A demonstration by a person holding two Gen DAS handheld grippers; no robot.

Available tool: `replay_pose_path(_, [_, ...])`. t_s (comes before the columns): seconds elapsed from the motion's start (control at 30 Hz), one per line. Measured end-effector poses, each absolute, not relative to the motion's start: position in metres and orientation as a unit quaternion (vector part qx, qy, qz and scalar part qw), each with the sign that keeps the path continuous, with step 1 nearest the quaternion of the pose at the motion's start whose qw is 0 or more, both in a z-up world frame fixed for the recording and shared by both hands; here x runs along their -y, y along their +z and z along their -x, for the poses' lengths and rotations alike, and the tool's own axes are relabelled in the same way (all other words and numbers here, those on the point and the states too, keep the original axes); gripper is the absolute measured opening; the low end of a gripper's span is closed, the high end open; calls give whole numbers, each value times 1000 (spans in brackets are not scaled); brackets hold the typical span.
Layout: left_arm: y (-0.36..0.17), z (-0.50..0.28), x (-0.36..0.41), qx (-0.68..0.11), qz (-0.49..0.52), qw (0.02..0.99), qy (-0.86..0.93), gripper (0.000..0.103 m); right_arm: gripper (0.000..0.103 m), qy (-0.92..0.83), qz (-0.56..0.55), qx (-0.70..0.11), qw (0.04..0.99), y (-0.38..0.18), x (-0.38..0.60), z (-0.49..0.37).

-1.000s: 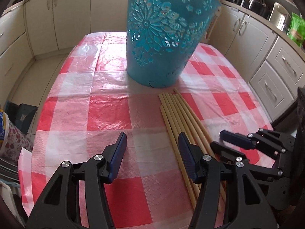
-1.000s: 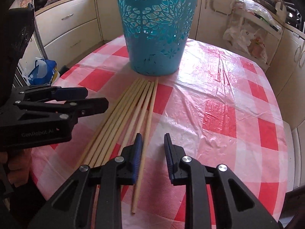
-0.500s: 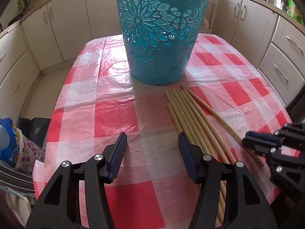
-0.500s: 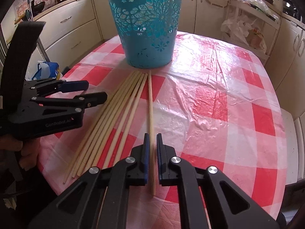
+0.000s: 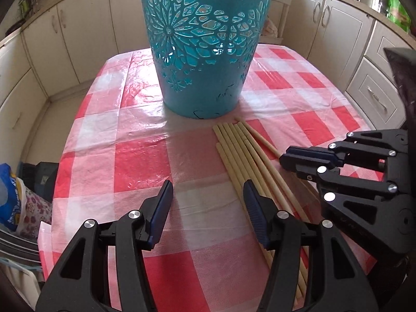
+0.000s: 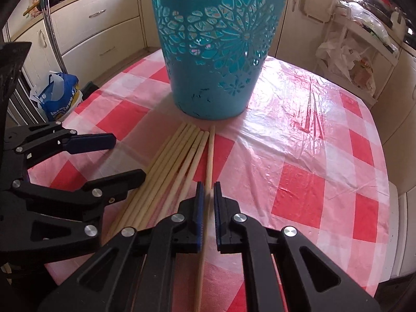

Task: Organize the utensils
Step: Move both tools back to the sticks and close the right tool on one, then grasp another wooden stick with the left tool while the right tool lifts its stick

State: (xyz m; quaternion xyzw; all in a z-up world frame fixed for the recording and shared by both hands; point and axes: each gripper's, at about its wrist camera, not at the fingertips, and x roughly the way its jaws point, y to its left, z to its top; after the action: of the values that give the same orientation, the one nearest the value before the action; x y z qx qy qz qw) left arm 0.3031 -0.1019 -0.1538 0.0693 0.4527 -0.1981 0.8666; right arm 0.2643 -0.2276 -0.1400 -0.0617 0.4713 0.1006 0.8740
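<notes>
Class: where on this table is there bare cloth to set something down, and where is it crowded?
Bare cloth lies right of the held stick, and more left of the sticks. It is crowded between bucket, right claw and left claw.

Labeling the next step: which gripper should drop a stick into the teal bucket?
Right. The right gripper is already shut on one stick, aimed at the teal bucket. The left gripper hangs open and empty.
</notes>
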Motion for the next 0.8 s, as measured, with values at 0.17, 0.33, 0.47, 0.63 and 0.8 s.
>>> replay_pose_path(0.17, [-156, -305, 106, -451, -90, 870, -180, 54, 8, 76, 6, -475, 877, -140, 252, -259])
replay_pose_path(0.33, [-157, -309, 111, -449, -102, 869, -180, 54, 8, 76, -40, -479, 874, -140, 267, -240])
replay_pose_path(0.47, [-156, -312, 118, -438, -118, 865, -216, 41, 13, 84, -17, -479, 873, -138, 264, -241])
replay_pose_path(0.63, [-155, -317, 125, -431, -160, 838, -293, 25, 29, 92, 27, -472, 877, -137, 252, -256])
replay_pose_path(0.8, [-153, -316, 127, -399, -230, 811, -359, 11, 9, 72, 0, -478, 875, -141, 259, -264])
